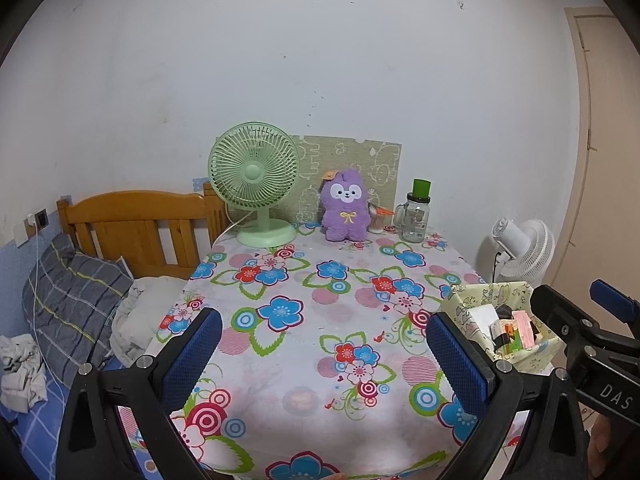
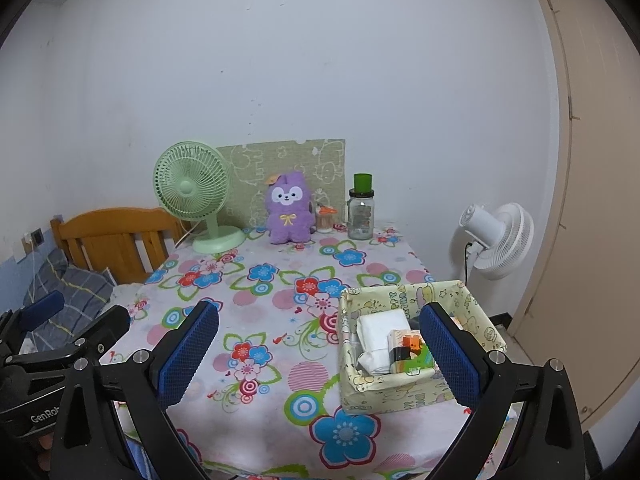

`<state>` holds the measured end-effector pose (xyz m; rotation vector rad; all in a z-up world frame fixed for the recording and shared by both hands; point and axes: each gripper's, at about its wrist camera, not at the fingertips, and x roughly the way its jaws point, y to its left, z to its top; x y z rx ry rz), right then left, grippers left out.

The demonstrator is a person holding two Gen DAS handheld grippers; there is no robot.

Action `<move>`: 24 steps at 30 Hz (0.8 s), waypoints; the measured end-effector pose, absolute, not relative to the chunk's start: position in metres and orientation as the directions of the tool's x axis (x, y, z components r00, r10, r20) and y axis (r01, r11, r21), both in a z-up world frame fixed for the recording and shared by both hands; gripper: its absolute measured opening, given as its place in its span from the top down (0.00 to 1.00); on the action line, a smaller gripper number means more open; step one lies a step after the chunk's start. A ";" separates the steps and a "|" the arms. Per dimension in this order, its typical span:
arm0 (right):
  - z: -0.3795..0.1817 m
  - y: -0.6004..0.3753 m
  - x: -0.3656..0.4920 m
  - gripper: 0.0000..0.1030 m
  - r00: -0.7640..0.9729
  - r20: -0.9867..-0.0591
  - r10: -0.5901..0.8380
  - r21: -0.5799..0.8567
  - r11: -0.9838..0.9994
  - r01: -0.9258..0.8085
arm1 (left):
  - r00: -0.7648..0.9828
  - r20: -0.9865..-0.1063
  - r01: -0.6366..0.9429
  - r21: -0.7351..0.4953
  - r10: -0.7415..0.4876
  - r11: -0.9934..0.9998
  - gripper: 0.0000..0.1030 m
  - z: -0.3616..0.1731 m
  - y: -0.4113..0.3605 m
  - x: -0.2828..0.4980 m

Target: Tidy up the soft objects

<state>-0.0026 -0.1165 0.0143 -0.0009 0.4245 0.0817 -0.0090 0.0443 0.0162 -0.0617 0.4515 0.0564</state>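
Across table [image 1: 320,320], purple plush [image 1: 345,206] well beyond both spread, empty grippers.

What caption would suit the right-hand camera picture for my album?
Open right gripper hovering over a flowered table, a fabric box of packets near, a purple plush toy waiting by the wall.

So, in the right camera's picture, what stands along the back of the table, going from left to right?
Green desk fan → purple plush toy → small jar with an orange top → glass jar with a green lid. Off the table, further right, stands a white floor fan.
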 end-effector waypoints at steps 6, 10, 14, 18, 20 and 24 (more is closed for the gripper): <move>0.014 -0.117 -0.003 0.01 0.908 -0.412 0.078 0.018 0.997 -0.078 | 0.898 -0.438 -0.066 -0.047 0.039 0.997 0.00 0.016 0.044 -0.009; 0.014 -0.118 -0.003 0.01 0.907 -0.412 0.082 0.020 0.997 -0.081 | 0.899 -0.437 -0.068 -0.049 0.040 0.996 0.00 0.016 0.044 -0.009; 0.014 -0.118 -0.002 0.01 0.907 -0.412 0.083 0.020 0.996 -0.082 | 0.899 -0.437 -0.066 -0.048 0.039 0.997 0.00 0.016 0.044 -0.009; 0.014 -0.118 -0.002 0.01 0.907 -0.413 0.083 0.021 0.996 -0.082 | 0.898 -0.438 -0.067 -0.048 0.039 0.997 0.00 0.016 0.044 -0.009; 0.014 -0.118 -0.003 0.01 0.907 -0.414 0.083 0.021 0.996 -0.082 | 0.899 -0.437 -0.067 -0.047 0.040 0.997 0.00 0.016 0.044 -0.009; 0.014 -0.118 -0.003 0.01 0.906 -0.414 0.083 0.021 0.996 -0.081 | 0.898 -0.438 -0.067 -0.047 0.040 0.997 0.00 0.016 0.044 -0.009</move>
